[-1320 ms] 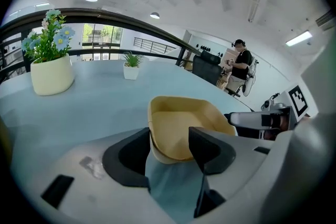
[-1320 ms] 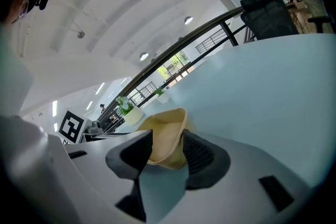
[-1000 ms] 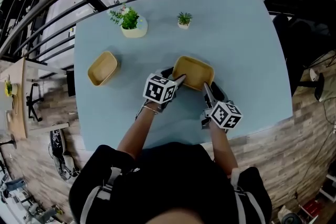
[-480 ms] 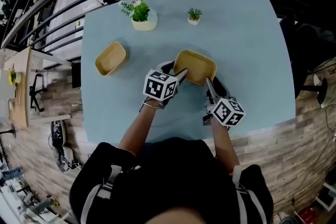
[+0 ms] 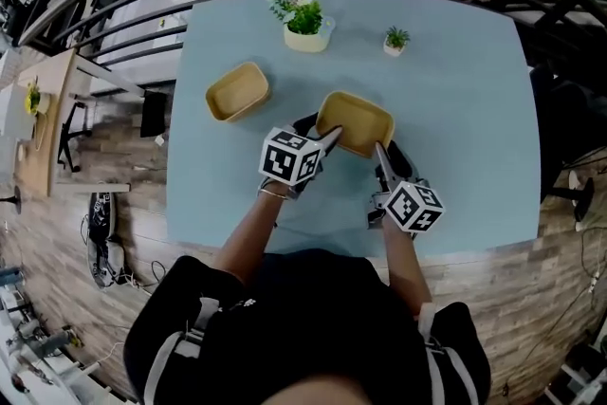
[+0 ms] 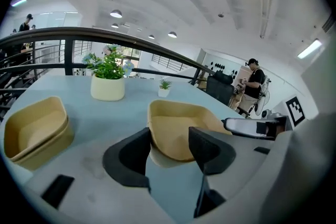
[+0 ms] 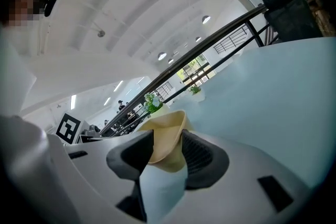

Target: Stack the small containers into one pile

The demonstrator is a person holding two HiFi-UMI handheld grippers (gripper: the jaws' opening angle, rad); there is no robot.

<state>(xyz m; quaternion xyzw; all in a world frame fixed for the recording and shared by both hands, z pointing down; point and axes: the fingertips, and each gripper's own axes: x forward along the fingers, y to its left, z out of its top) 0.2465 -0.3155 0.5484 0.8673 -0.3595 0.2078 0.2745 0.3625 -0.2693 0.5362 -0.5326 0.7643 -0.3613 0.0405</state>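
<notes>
The tan container (image 5: pixel 356 121) is gripped from both sides near the middle of the blue table (image 5: pixel 455 90). The left gripper (image 5: pixel 322 139) is closed on its near left corner, with the wall pinched between the jaws, and the right gripper (image 5: pixel 381 156) is clamped on the opposite rim. A two-sided hold is probably used so the light shell is kept level. It seems to be raised a little off the surface. The other container (image 5: pixel 237 91), apparently two already nested, is left well apart to the left as the likely base of the pile. The two potted plants (image 5: pixel 305 24) are set clear at the far edge.
</notes>
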